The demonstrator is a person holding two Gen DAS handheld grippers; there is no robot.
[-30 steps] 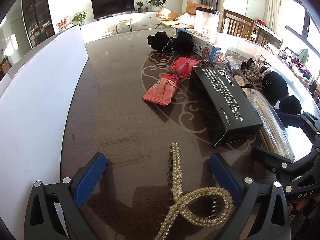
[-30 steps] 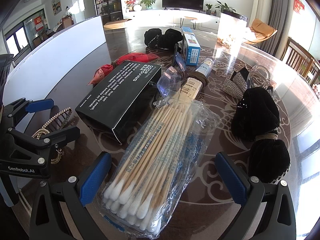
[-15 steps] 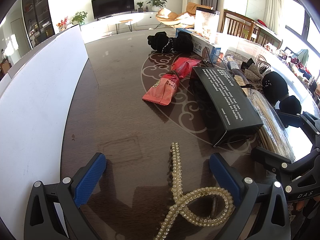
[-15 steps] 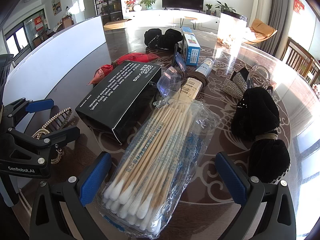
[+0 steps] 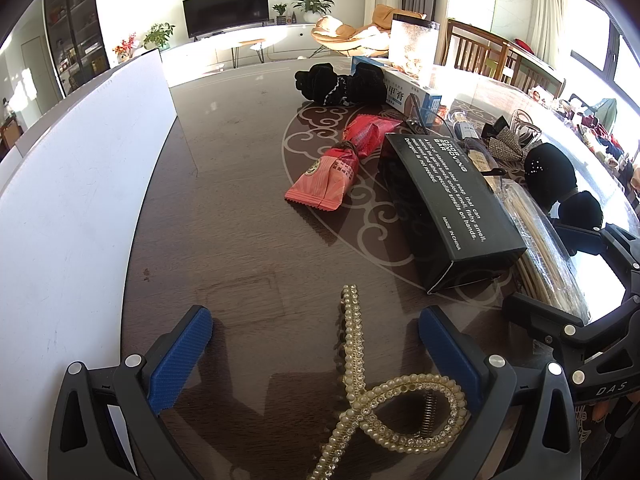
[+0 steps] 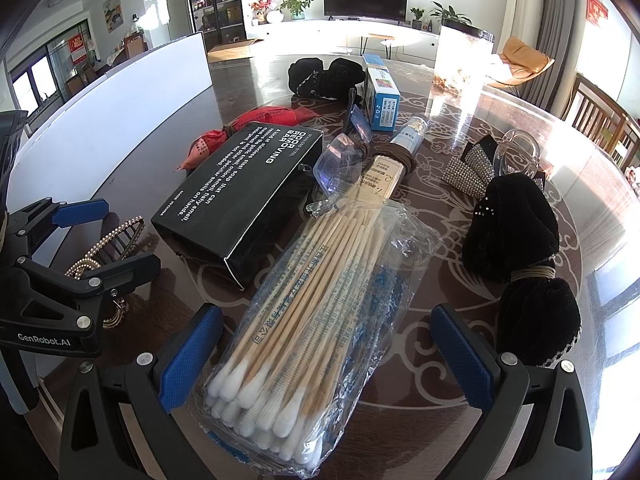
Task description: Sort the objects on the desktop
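Dark wood table (image 5: 248, 208) w/ pale scroll inlay, living room behind; TV and plants along the top of both views.

Pearl hair clip (image 5: 372, 380) lies low centre in the left view, between the fingers of my left gripper (image 5: 316, 344), which is spread wide and touches nothing. Bag of cotton swabs (image 6: 316, 300) lies low centre in the right view, between the fingers of my right gripper (image 6: 326, 344), also spread, nothing pinched.

Outward: black soap box (image 6: 244, 196) just beside the swabs, centre-left of the right view. Pink snack packet (image 5: 334, 174) mid-frame in the left view. Black hair ties (image 6: 516, 228) at right of the right view; a second black bundle (image 5: 340, 84) top centre of the left view. Blue-white carton (image 6: 382, 96), small bottle (image 6: 408, 138), rhinestone bow (image 6: 468, 172) upper centre-right.

Progress, my judgement: sorting barely begun, if at all. Items lie mixed, no grouped pile evident. White board (image 5: 80, 184) fills the left side; can't tell whether it marks a drop zone.

Obscured: clip's lower end cut off by frame edge. Clear plastic items near the bottle hard to identify. Glare washes out the table's far right.
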